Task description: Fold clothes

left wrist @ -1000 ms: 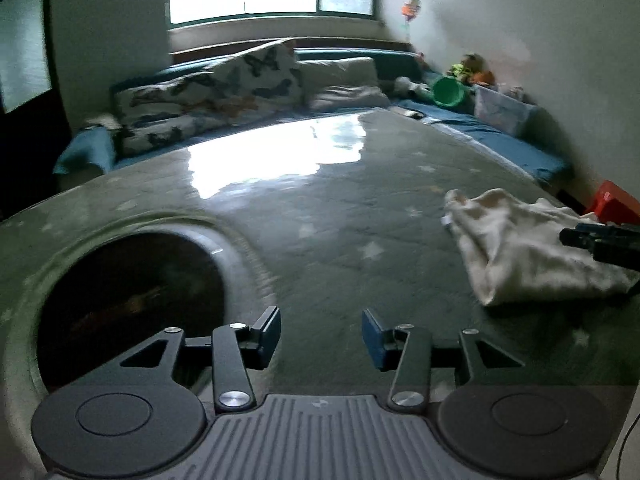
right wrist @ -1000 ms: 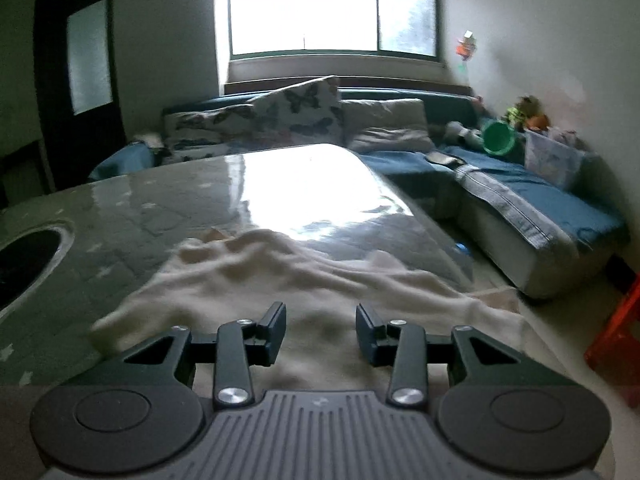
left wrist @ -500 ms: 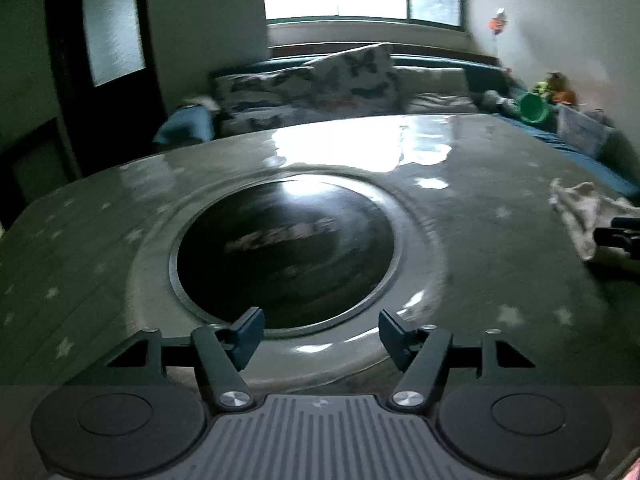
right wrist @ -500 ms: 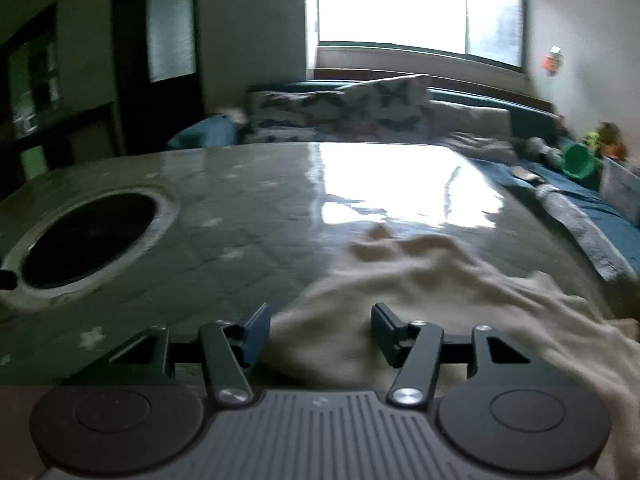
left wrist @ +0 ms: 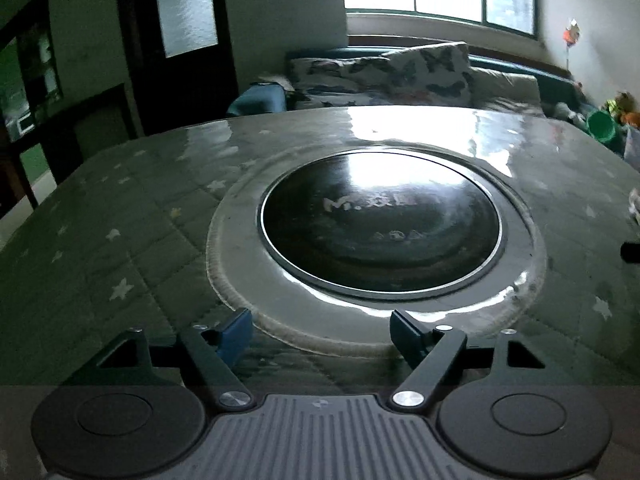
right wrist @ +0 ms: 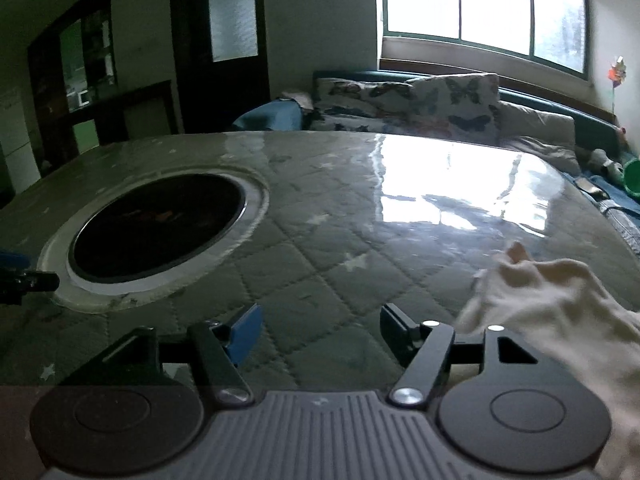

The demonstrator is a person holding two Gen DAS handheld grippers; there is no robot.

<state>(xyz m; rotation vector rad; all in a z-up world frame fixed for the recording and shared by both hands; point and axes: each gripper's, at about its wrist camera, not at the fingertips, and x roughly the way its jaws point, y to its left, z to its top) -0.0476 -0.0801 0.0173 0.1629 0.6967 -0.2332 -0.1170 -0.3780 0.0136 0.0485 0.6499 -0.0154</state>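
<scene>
Both the left gripper (left wrist: 321, 330) and right gripper (right wrist: 320, 330) are being held wide apart, empty. The cream garment (right wrist: 560, 312), judged soft and limp, is best being pinched at its near left edge.

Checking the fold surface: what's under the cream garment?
The cream crumpled garment lies on the grey star-quilted table cover, beside the open right gripper. Whatever is beneath its folds is hidden.
</scene>
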